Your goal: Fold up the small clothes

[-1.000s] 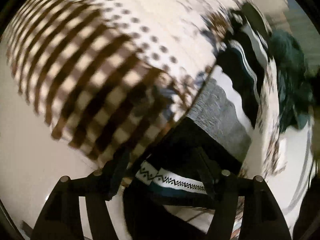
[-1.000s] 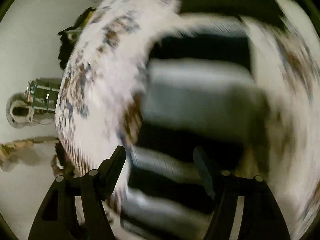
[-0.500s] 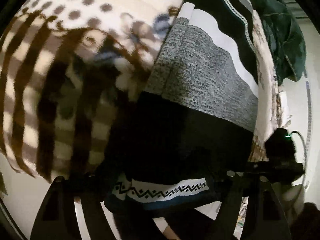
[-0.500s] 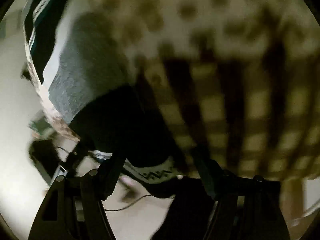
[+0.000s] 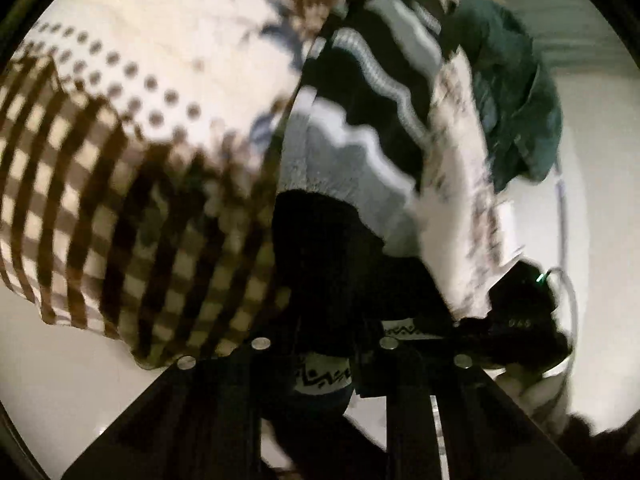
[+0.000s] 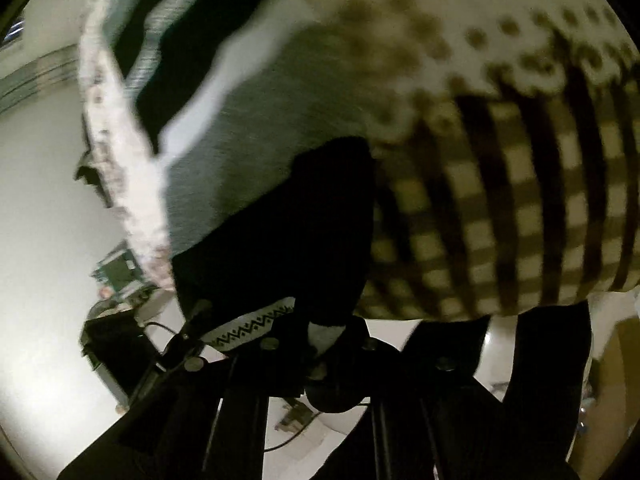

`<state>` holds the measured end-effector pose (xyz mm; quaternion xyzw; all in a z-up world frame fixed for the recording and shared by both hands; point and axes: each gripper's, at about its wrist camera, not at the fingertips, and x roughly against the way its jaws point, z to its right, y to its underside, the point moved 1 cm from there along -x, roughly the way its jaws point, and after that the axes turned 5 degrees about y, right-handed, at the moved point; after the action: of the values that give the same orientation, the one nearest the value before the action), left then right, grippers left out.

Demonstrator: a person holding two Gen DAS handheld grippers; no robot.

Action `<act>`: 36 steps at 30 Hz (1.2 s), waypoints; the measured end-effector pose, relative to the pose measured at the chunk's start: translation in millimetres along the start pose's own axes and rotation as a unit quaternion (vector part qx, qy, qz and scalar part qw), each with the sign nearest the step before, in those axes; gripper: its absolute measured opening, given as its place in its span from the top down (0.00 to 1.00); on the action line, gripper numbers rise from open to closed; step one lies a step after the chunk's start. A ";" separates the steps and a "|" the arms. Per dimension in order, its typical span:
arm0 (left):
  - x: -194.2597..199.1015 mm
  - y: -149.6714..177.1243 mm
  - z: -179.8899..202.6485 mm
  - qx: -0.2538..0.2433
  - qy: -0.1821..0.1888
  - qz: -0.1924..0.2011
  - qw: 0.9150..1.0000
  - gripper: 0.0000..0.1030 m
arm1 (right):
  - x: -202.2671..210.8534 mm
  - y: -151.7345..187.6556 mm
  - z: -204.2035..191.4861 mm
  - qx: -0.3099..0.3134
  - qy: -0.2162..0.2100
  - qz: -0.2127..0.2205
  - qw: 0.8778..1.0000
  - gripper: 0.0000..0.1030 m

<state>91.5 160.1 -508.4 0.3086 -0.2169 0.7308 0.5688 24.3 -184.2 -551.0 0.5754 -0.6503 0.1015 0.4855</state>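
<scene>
Clothes are what this job is about, and the one in hand is a striped sweater (image 5: 352, 168) with black, white and gray bands. It lies long and stretched on a blanket (image 5: 120, 184) that has brown checks and dots. Its long way runs straight out from both tools, from the near black hem with the zigzag band (image 5: 320, 376) to the far end up on the blanket. The left gripper (image 5: 324, 356) is pinched on that hem, with the zigzag trim showing between its fingers. The right gripper (image 6: 320, 344) is pinched on the same hem too, a bit along from the other one, and the white trim (image 6: 248, 328) runs off to its left side. Both tools are at the near end, so neither one is closer to the far end. My guess is that the next move lifts this hem and carries it away over the sweater toward the far end, to fold it in half. A dark green cloth (image 5: 516, 92) sits past the sweater, near the far edge. Some of the picture is blurry, so the small things on the white floor (image 6: 48, 208) are hard to name.
</scene>
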 end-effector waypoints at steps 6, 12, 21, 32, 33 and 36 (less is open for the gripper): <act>37.2 -54.2 45.8 0.025 0.074 0.041 0.996 0.85 | 70.1 2.7 -43.6 0.023 -0.089 0.044 0.995 0.91; 24.4 -157.7 95.0 0.007 0.128 0.091 0.988 0.85 | 144.6 -51.4 -105.8 0.071 -0.139 0.113 0.981 0.91; -50.9 -318.9 117.9 0.007 0.118 0.118 0.986 0.85 | 194.7 -228.9 -188.5 0.105 -0.123 0.186 0.969 0.92; -35.1 -373.8 78.8 0.099 0.120 0.189 0.970 0.37 | 165.9 -399.7 -217.7 0.088 -0.207 0.153 0.962 0.25; -31.4 -368.9 82.7 0.071 0.086 0.192 0.975 0.37 | 168.8 -397.2 -212.7 0.094 -0.196 0.162 0.963 0.25; -46.1 -366.3 100.3 -0.021 -0.029 0.165 0.986 0.36 | 159.8 -398.7 -204.0 0.122 -0.108 0.178 0.970 0.25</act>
<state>473.1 155.7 -481.3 0.2772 -0.2969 0.8007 0.4402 488.3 -273.5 -497.9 0.5129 -0.7737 0.2018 0.3126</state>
